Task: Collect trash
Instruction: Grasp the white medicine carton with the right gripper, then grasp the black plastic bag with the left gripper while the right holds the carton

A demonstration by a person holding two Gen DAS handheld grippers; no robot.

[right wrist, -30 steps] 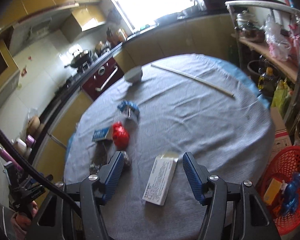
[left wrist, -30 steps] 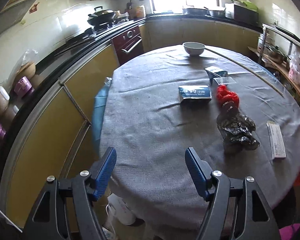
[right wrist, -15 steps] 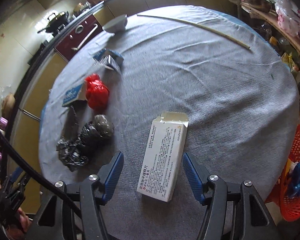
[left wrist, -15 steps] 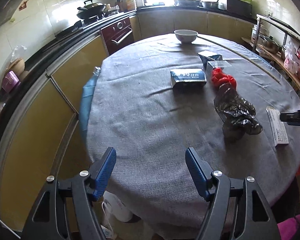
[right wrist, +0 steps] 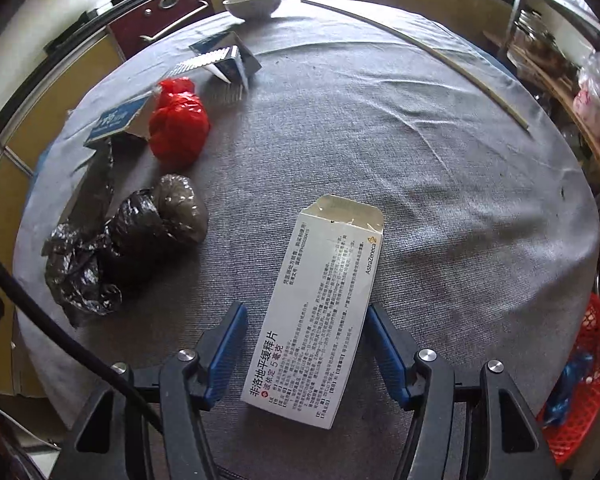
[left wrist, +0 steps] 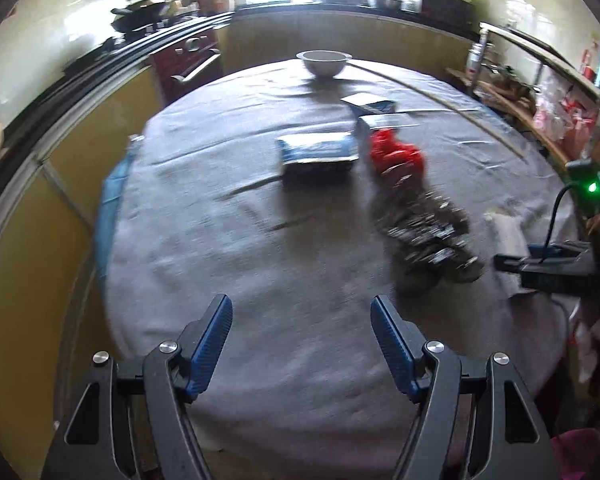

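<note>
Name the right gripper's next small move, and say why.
Probably keep closing. The right gripper already straddles the white medicine box lying flat on the grey tablecloth, its jaws closing, the right pad near the box's edge and the left pad apart from it.

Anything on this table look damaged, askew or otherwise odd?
Yes. The white medicine box between the closing jaws of the right hand-held gripper has a torn-open end flap. Further back, a small blue box is ripped apart, lying next to the knotted red bag and crumpled black bag.
</note>
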